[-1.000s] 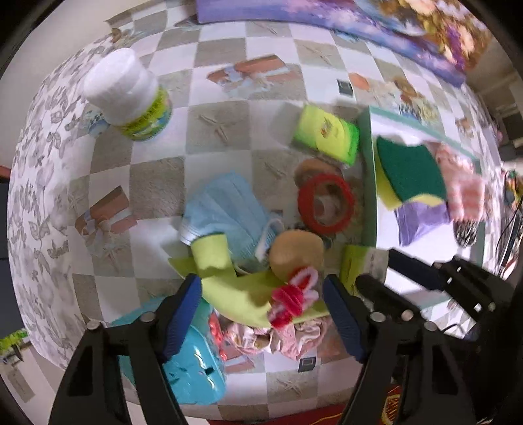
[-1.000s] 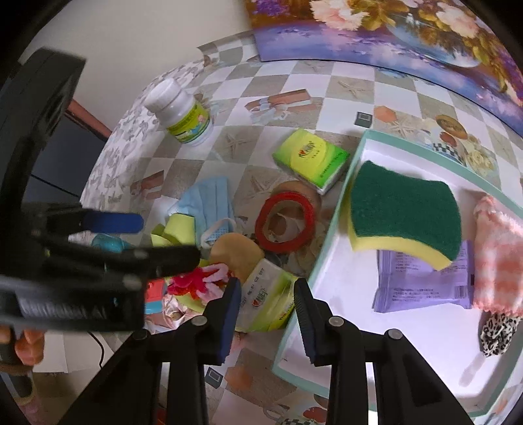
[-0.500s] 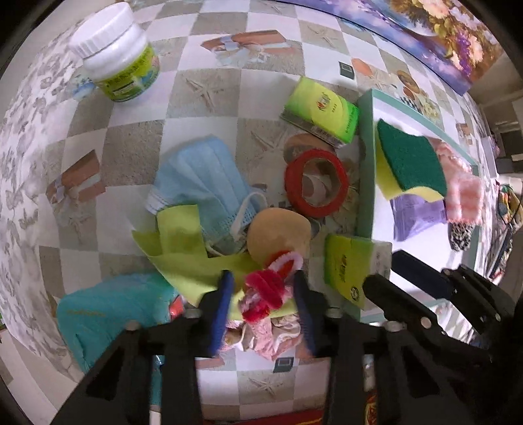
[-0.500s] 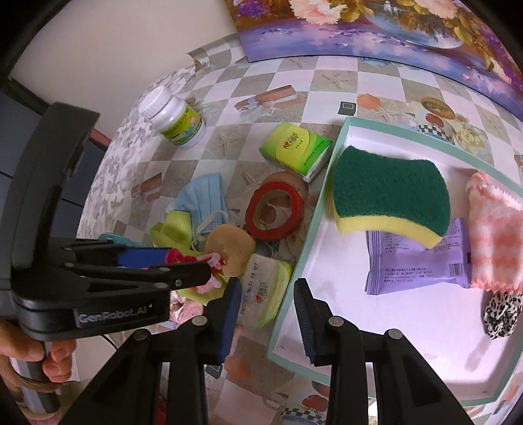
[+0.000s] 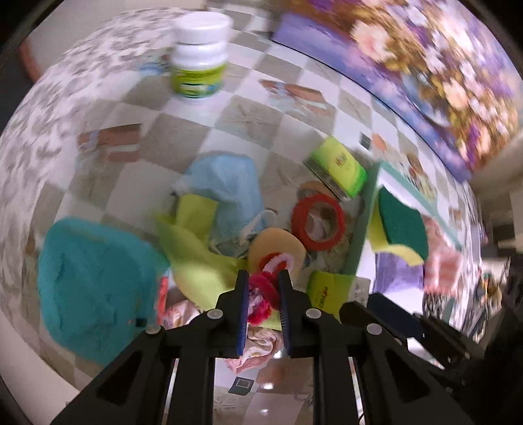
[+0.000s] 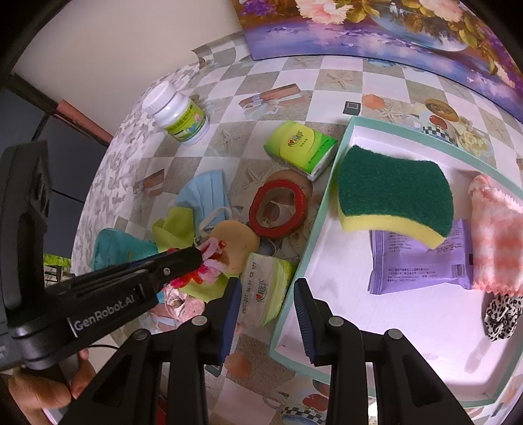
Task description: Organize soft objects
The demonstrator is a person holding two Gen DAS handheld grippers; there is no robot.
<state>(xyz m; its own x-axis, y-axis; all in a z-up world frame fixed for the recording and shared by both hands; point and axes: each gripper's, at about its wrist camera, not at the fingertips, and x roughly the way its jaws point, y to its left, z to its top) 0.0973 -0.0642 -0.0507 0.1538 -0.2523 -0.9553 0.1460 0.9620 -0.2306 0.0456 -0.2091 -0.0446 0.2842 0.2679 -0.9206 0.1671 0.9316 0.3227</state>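
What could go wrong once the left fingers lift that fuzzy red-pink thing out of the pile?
The left gripper has just been closing on the fuzzy red-pink piece, which sits on the yellow-green cloth against the tan round pad; either might drag along. The grip looks like a pinch on loose fluff, so it could slip.

A white plastic bottle with a green label (image 6: 178, 112) is standing upright near the far edge of the table covered in a checkered tan-and-white printed cloth (image 6: 294, 75). A large painting of flowers on a purple ground (image 6: 392, 29) is lying along the far side, while a red ring of tape (image 6: 278, 209) is lying flat on the cloth.
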